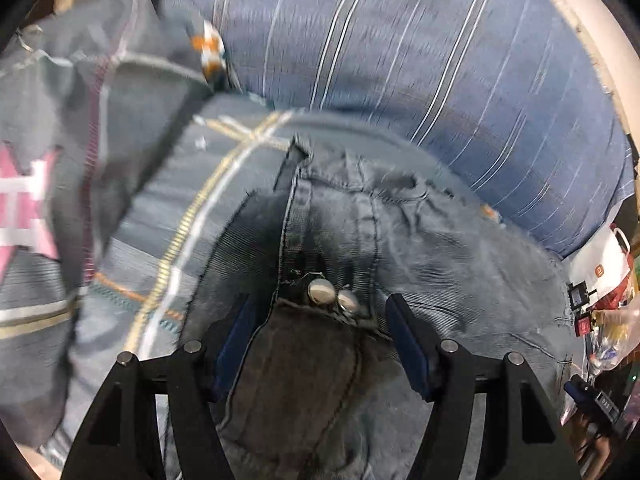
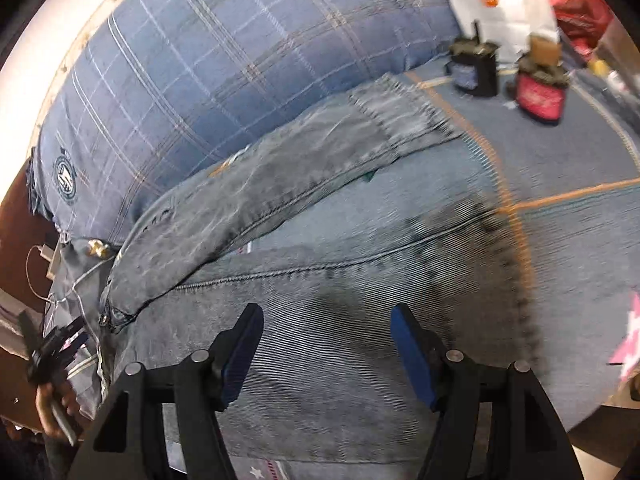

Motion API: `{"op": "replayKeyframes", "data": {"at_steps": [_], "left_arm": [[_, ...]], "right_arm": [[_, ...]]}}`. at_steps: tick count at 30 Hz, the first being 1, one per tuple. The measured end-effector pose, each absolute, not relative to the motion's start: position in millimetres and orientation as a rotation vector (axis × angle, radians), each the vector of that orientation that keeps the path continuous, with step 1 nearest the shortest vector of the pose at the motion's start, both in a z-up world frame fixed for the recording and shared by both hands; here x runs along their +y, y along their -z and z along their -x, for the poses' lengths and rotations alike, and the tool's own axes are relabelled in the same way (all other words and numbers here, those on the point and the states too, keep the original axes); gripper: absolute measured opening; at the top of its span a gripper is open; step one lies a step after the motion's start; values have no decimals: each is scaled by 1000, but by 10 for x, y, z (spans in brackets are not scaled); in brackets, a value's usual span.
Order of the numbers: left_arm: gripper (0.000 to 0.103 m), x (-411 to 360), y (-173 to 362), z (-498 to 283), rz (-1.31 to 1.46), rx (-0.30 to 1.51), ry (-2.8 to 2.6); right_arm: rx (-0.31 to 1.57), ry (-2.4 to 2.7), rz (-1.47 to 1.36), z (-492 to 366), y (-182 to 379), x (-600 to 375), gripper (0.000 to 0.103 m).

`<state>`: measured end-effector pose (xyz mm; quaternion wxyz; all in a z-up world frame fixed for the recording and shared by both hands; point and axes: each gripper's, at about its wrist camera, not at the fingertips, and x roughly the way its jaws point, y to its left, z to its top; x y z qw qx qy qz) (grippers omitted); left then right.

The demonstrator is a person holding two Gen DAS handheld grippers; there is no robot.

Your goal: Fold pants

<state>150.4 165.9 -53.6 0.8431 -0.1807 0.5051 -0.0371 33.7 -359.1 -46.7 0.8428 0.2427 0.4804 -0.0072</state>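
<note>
My left gripper (image 1: 320, 308) hovered open above the jeans (image 1: 400, 240), 2 metal buttons (image 1: 332, 294) at 12 o'clock. My right gripper (image 2: 326, 320) was open too, holding nothing.

Faded grey-blue jeans (image 1: 420, 240) with darker patches and two silver buttons (image 1: 332, 294) at lower centre. Blue pillow (image 2: 192, 80) checked in white and tan at upper left; blue-grey sheet (image 2: 568, 168) lined in orange at right. Black grippers (image 1: 320, 320) with blue pads (image 2: 412, 356).
</note>
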Motion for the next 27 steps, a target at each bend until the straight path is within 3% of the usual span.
{"op": "replayKeyframes", "data": {"at_steps": [1,4,5,6,10,17,21,25,27], "left_arm": [[67,1650,573,-1539,394,1077,82],[53,1637,593,-1588,414,1071,101],[40,1640,619,-1621,405,1079,90],[33,1636,661,-1655,399,1096,80],[32,1750,695,-1639,431,1106,65],[31,1569,287,-1296,268,954,-74],[31,1540,699,-1446,225,1084,-126],[31,1491,656,-1416,180,1051,-141],[32,1490,663,-1405,175,1054,-137]], "right_arm": [[1022,12,-512,-363,499,-3566,69],[1045,6,-519,-429,629,-3527,69],[1049,7,-520,-434,659,-3525,69],[1057,5,-516,-454,697,-3515,69],[1058,9,-509,-473,773,-3500,69],[1058,9,-497,-470,775,-3502,69],[1064,7,-488,-470,774,-3501,70],[1062,-5,-496,-495,612,-3568,70],[1017,8,-499,-533,459,-3694,75]]}}
